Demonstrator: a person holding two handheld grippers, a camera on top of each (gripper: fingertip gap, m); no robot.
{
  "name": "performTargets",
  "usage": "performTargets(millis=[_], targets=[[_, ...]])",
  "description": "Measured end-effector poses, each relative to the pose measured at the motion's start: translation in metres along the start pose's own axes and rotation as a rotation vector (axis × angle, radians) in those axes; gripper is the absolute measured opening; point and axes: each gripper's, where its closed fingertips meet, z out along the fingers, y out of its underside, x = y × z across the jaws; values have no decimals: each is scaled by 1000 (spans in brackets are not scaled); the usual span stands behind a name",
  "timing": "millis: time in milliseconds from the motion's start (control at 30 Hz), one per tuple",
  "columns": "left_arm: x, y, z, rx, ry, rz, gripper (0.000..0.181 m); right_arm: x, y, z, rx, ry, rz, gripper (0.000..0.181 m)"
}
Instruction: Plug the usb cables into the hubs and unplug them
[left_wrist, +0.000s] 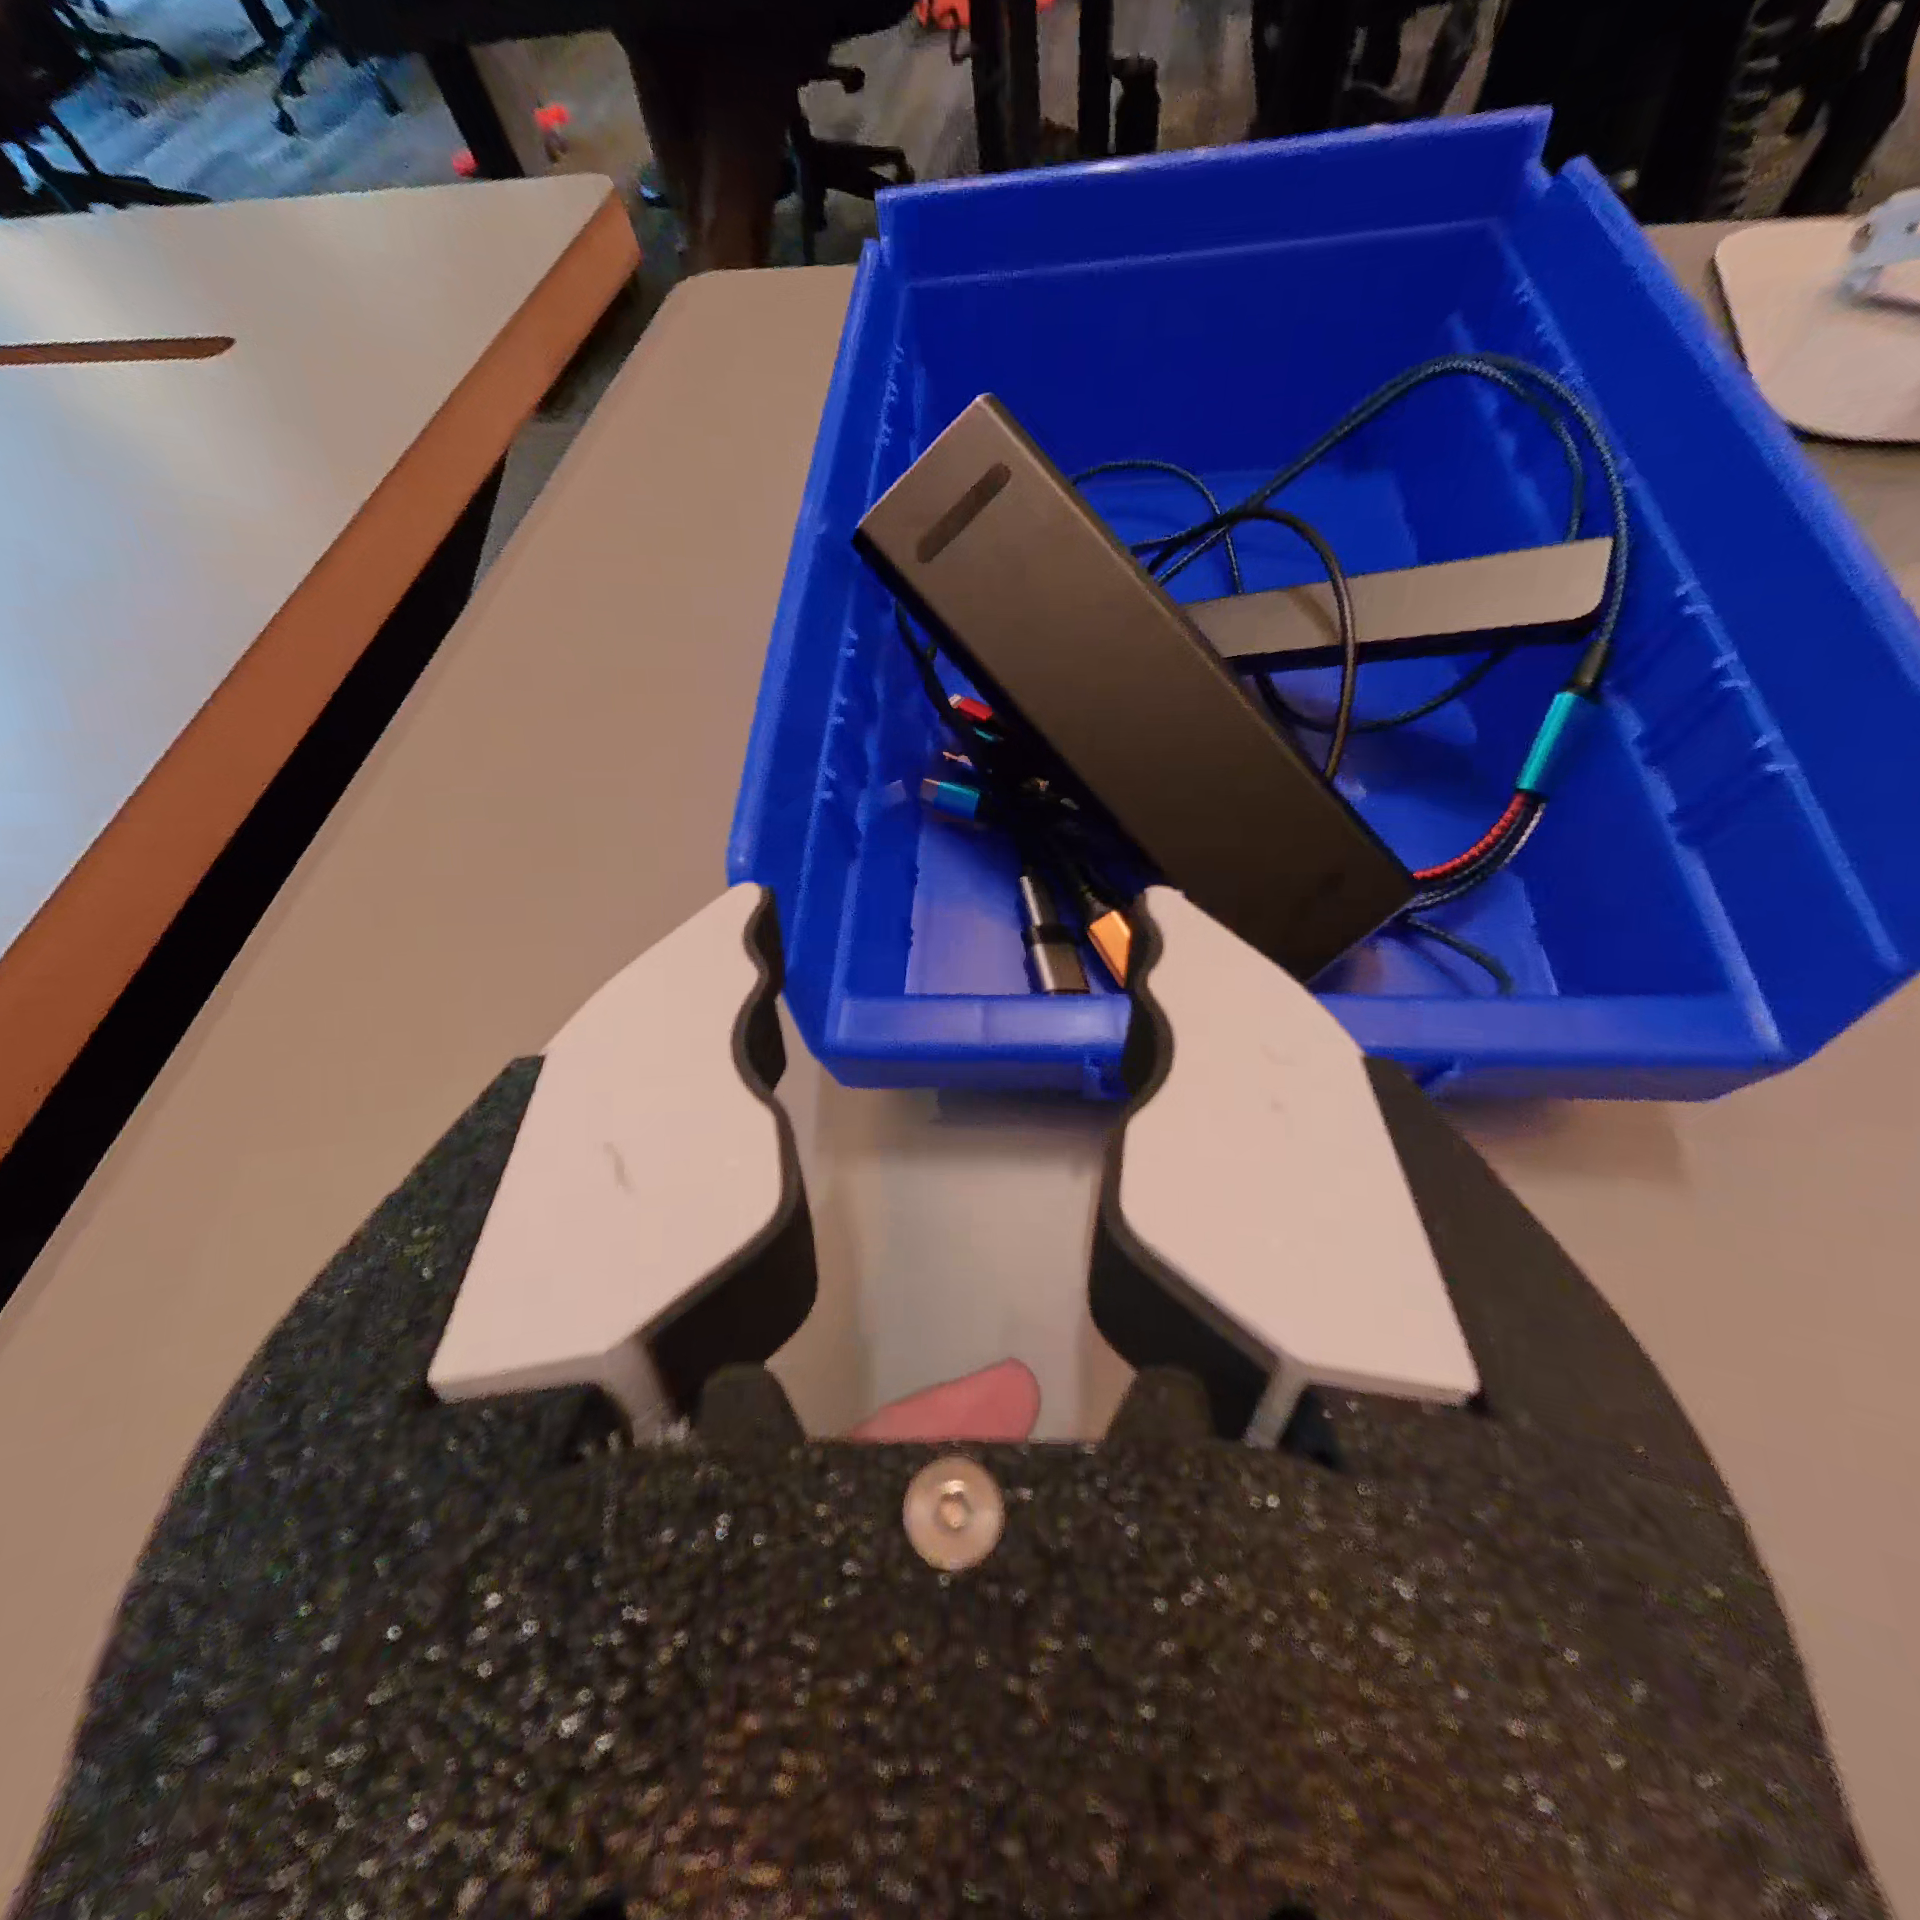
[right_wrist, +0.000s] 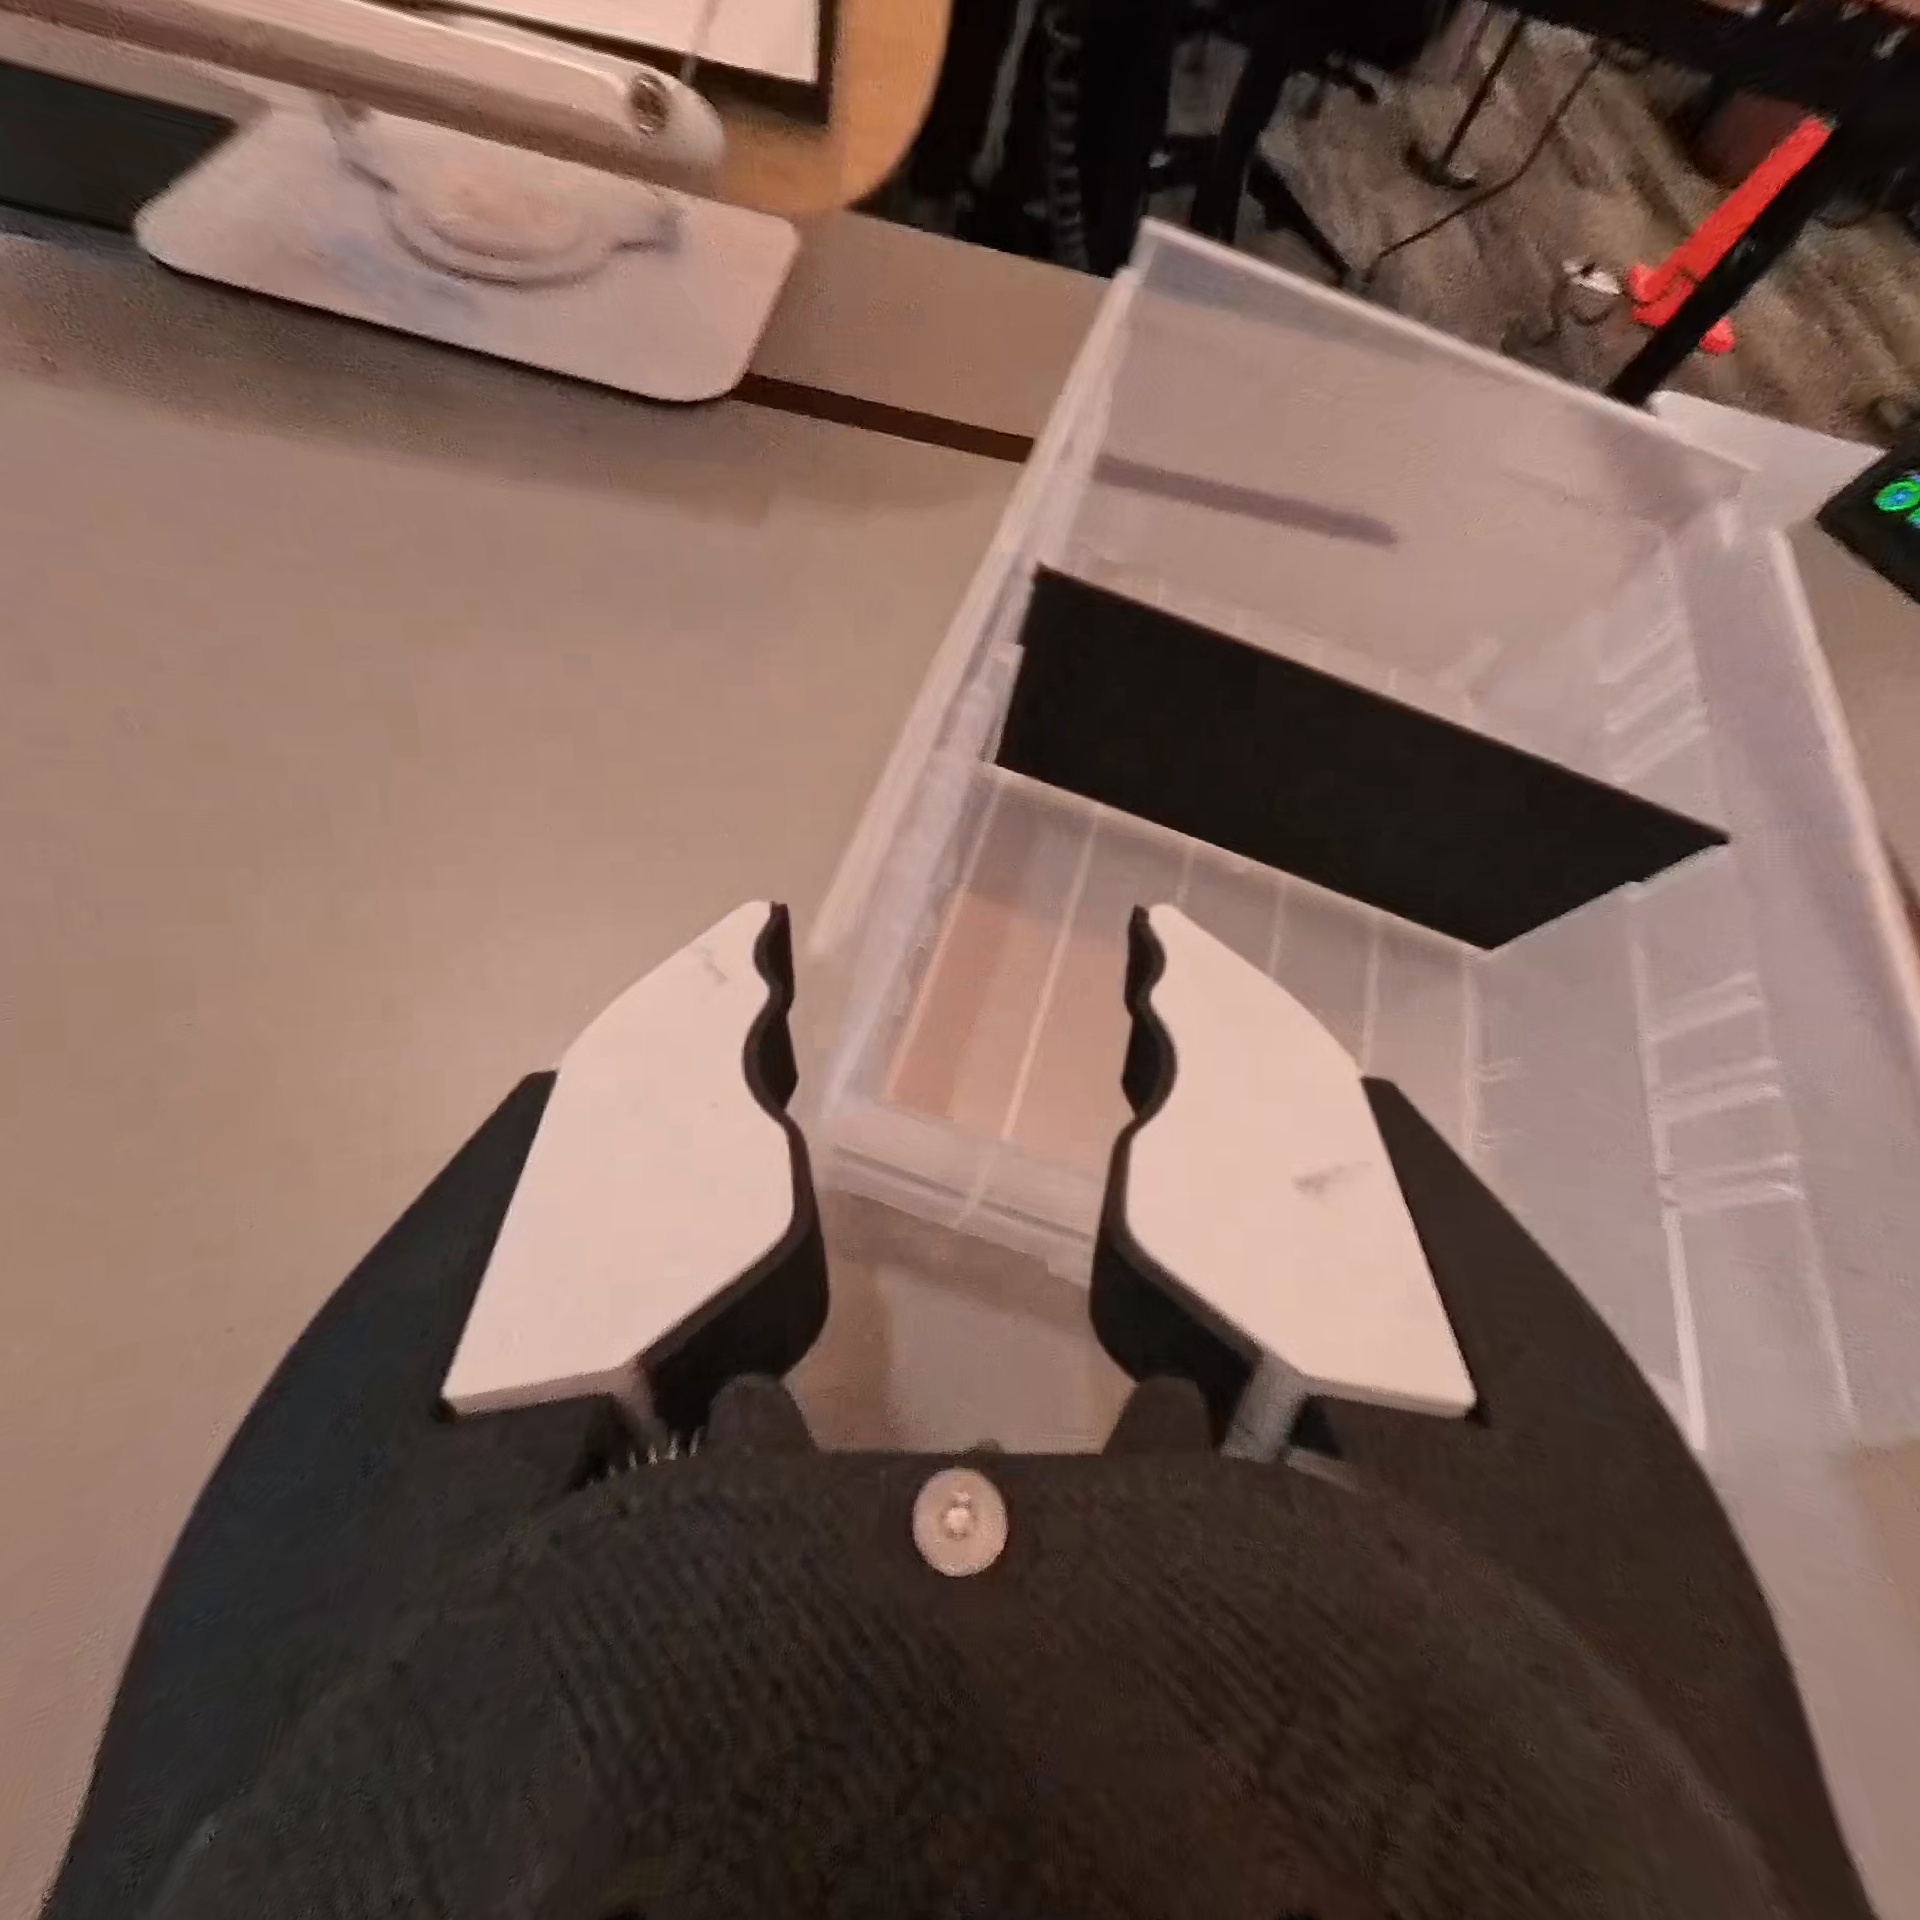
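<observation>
In the left wrist view a blue bin (left_wrist: 1704, 831) stands on the grey table. Inside it a dark grey hub (left_wrist: 1122, 675) leans tilted across a second grey hub (left_wrist: 1455, 597). Braided usb cables (left_wrist: 1455, 436) coil around them, with a teal splitter (left_wrist: 1553, 743) and coloured plugs (left_wrist: 1049, 914) at the bin's near left. My left gripper (left_wrist: 951, 925) is open and empty, just before the bin's near wall. In the right wrist view my right gripper (right_wrist: 956, 935) is open and empty, at the near end of a clear plastic bin (right_wrist: 1558, 1091).
The clear bin has a black divider (right_wrist: 1320, 769) across its middle. A white stand base (right_wrist: 468, 270) sits at the table's far left in the right wrist view, and also shows in the left wrist view (left_wrist: 1829, 322). A second table (left_wrist: 260, 499) lies to the left across a gap.
</observation>
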Motion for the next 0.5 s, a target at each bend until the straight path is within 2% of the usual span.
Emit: performTargets(millis=[33, 133, 200, 300, 400, 500], targets=[[3, 0, -1, 0, -7, -7, 62, 3, 2, 4, 14, 7, -14, 66], [17, -2, -8, 3, 31, -6, 62, -20, 4, 7, 21, -151, -32, 14], [18, 2, -12, -13, 35, 11, 62, -11, 5, 9, 26, -89, -104, 11], [18, 10, -19, -51, 55, 31, 62, 11, 7, 15, 29, -34, -101, 8], [15, 18, -23, -73, 54, 54, 62, 27, 9, 19, 40, -57, -35, 7], [15, 19, -26, -78, 58, 51, 62, 27, 9, 19, 44, -107, -44, 9]])
